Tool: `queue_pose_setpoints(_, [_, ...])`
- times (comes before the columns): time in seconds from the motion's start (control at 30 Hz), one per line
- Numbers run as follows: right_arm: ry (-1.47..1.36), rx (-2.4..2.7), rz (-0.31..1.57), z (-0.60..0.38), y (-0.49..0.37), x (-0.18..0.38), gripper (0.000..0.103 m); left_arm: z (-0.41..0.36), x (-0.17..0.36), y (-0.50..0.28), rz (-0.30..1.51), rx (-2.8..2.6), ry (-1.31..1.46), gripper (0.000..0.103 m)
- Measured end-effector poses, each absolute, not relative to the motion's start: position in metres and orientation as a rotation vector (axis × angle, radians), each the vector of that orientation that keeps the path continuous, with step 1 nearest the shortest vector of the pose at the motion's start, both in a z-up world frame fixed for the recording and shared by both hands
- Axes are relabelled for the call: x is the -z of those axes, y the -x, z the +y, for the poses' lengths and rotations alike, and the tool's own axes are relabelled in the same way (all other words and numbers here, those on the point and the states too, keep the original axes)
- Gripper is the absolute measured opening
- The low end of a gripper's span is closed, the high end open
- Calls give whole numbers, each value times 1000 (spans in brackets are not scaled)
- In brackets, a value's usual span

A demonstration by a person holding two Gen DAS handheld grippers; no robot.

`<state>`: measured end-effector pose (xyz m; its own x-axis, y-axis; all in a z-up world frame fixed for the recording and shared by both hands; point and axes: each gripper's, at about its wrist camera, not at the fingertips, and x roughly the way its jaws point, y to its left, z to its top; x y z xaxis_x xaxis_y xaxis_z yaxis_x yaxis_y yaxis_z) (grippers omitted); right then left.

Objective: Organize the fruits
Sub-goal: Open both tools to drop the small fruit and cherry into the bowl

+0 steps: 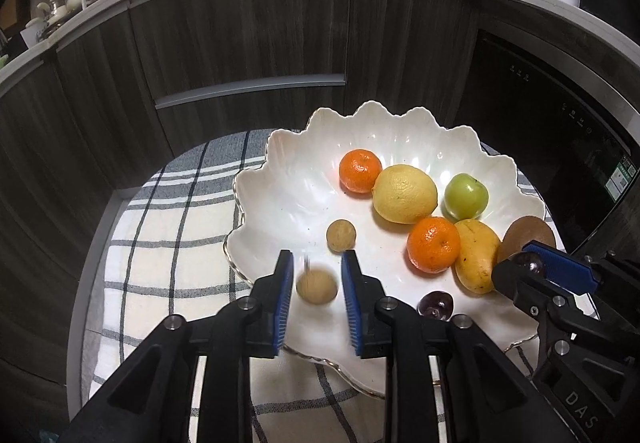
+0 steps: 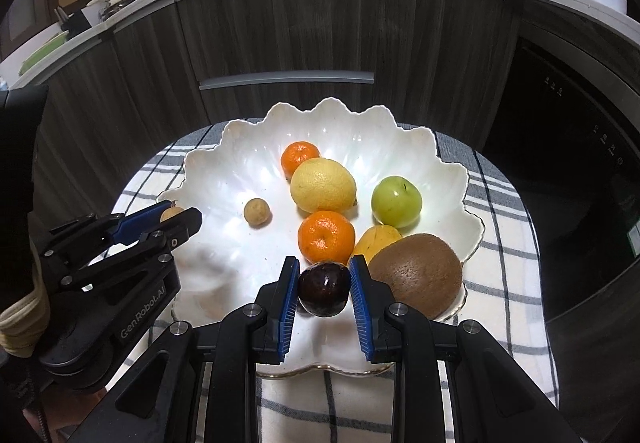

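Note:
A white scalloped bowl [image 1: 288, 179] [image 2: 224, 163] holds two tangerines [image 1: 360, 171] [image 1: 433, 245], a lemon [image 1: 404, 194], a green apple [image 1: 465, 196], a yellow mango [image 1: 476, 257], a kiwi [image 2: 416, 275], a small tan longan [image 1: 341, 236] and a dark plum [image 1: 435, 305]. My left gripper [image 1: 317, 283] is open over the bowl's near side; a blurred second longan [image 1: 316, 286] sits loose between its pads with gaps both sides. My right gripper [image 2: 324, 289] is shut on a second dark plum [image 2: 324, 289], held above the bowl's front rim beside the kiwi.
The bowl stands on a round table with a checked cloth [image 1: 168, 227]. Dark wood kitchen cabinets [image 1: 248, 43] curve behind. A black oven [image 1: 560, 115] stands at the right. The worktop above carries pans and bottles.

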<state>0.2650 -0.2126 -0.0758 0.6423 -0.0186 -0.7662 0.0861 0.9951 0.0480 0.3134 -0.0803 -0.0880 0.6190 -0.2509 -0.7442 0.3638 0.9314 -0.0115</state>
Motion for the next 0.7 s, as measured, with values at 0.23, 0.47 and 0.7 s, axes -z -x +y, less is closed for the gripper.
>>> queue_pose_setpoints(0.23, [-87,92,853,-217,-263,72,56,-77,85,-310,826,316,-158,59])
queue_pose_setpoints(0.47, [-64,151,826,-220,-256,63,78,-70,74,-303,790,249,-186,82])
queue_pose_setpoints(0.7, [-48,173,797,-219,-245,47,80,-59,57,-287,776,200,-173,94])
